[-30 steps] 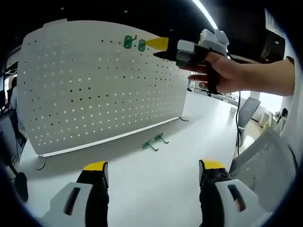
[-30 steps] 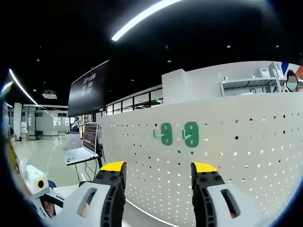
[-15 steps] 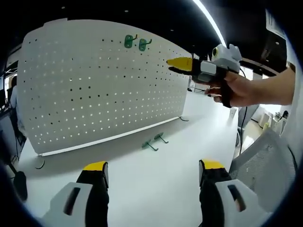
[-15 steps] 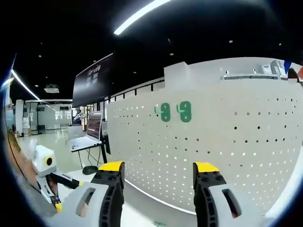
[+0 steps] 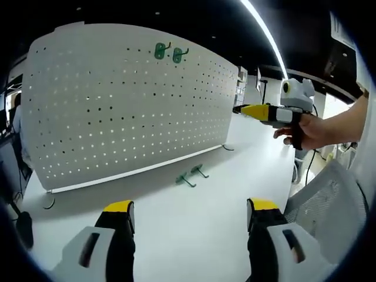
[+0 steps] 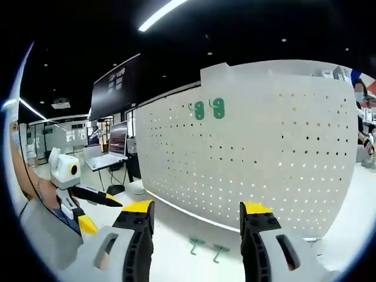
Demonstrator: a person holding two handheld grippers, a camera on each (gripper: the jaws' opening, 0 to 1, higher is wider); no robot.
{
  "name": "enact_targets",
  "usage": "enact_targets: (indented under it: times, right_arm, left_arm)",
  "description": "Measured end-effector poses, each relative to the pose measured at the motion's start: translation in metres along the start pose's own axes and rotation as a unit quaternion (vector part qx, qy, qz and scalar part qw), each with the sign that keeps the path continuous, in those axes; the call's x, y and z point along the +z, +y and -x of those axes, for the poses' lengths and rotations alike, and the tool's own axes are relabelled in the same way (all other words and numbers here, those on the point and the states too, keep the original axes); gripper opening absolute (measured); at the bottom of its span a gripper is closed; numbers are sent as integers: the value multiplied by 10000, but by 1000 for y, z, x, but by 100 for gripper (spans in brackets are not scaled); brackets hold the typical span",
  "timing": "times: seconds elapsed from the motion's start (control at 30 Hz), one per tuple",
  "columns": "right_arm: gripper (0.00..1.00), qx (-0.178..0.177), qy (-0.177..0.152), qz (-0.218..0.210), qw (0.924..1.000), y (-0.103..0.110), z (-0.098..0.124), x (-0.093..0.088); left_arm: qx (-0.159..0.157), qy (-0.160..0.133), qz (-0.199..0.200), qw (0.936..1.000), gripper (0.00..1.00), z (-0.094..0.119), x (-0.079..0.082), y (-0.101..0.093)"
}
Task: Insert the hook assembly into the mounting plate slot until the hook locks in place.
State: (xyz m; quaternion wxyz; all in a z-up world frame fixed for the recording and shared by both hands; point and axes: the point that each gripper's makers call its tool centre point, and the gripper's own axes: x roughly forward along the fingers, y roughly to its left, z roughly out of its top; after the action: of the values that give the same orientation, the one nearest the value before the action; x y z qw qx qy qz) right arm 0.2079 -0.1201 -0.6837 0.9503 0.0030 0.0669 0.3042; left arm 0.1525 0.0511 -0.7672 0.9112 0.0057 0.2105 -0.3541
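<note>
A white pegboard stands upright along the far edge of a white table. Two green hooks already hang side by side near the board's top edge. Two more loose hooks lie on the table just in front of the board's bottom edge, close together.

The left gripper hovers low over the table's near side, jaws wide and empty. The right gripper also has its jaws wide and empty; in the left gripper view it is held in the air off the board's right end, in a hand.

The step in hand looks like fetching the next hook. That calls for lowering a gripper to a loose hook, closing on it, then raising it to a free hole near the hung pair.
</note>
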Motion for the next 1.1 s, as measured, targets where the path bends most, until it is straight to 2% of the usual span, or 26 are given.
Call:
enact_targets:
  times: [0.43, 1.1]
  right_arm:
    - [57, -107, 222, -90, 9997, -1, 24, -25]
    - [57, -243, 573, -314, 9976, -3, 48, -56]
  left_arm:
    - [39, -27, 41, 10000, 80, 2, 1, 2]
    - [53, -51, 99, 9999, 80, 3, 2, 4]
